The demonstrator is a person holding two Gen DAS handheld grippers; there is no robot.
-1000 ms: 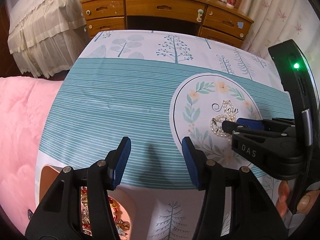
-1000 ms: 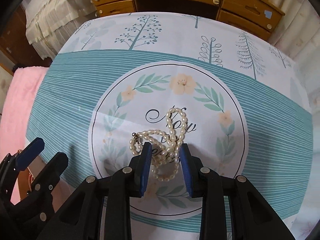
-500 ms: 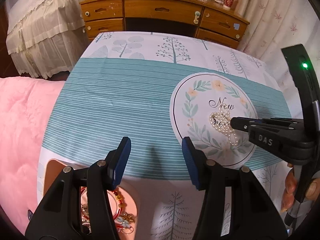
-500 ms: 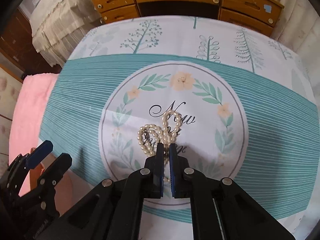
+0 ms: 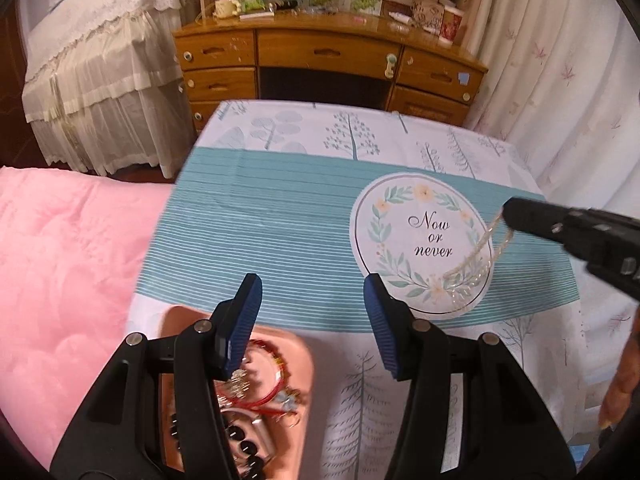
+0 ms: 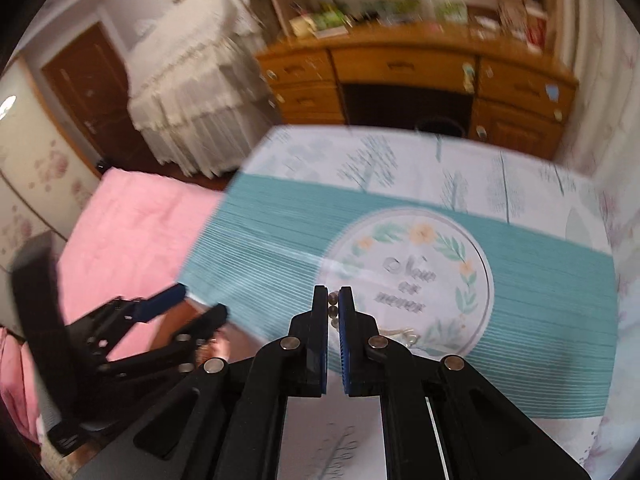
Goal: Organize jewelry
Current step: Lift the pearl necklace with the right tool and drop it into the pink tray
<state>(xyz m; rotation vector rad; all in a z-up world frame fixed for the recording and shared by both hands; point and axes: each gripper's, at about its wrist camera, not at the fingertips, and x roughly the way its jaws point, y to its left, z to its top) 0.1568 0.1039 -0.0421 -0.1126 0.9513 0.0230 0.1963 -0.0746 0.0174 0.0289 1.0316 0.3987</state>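
With our right gripper (image 6: 333,300) clamped on the pearl necklace (image 5: 476,258), whose tail trails on the tablecloth (image 5: 260,224), and our left gripper (image 5: 312,300) empty, jaws apart, above the pink tray (image 5: 298,350), we risk the smooth beads slipping out mid-swing.

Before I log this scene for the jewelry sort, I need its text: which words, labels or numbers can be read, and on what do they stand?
"Now or never": script inside the floral wreath circle printed on the tablecloth; in the right wrist view it is blurred.
Cups and cards on the wooden desk: too small to read.
No other readable text, label or number shows.
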